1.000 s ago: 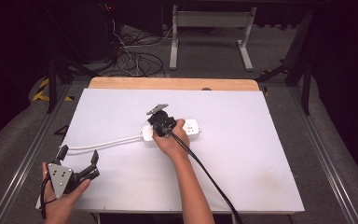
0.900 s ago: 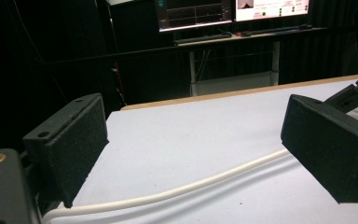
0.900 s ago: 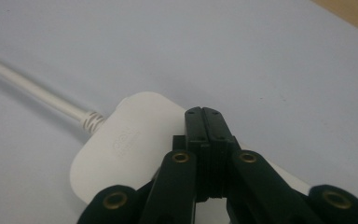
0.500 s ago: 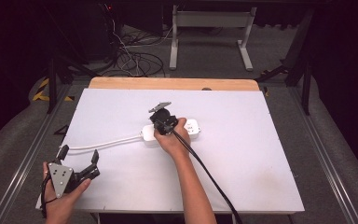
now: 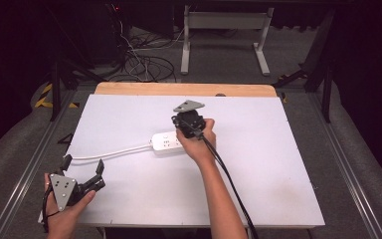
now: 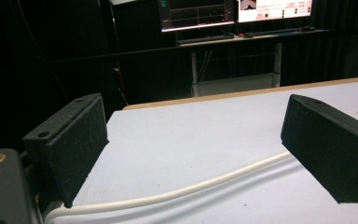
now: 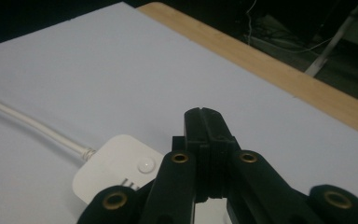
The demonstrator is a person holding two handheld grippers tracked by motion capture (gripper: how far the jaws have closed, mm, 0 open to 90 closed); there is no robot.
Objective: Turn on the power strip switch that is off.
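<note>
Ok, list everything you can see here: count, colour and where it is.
power strip: one, white, middle of the board, under the right gripper
cord: one, white, runs from the strip toward the left gripper
board: one, white, covers the table
table edge: one, wood, far side
desk legs: one set, grey, on the floor beyond
monitors: two, lit, on the far desk
left gripper: one, black, near left corner, open
right gripper: one, black, shut, above the strip

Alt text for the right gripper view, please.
The right hand-held gripper, jaws shut with nothing between them, points over a white power strip lying on a white table. The strip's white cord runs off left; a wooden edge borders the table behind.
</note>
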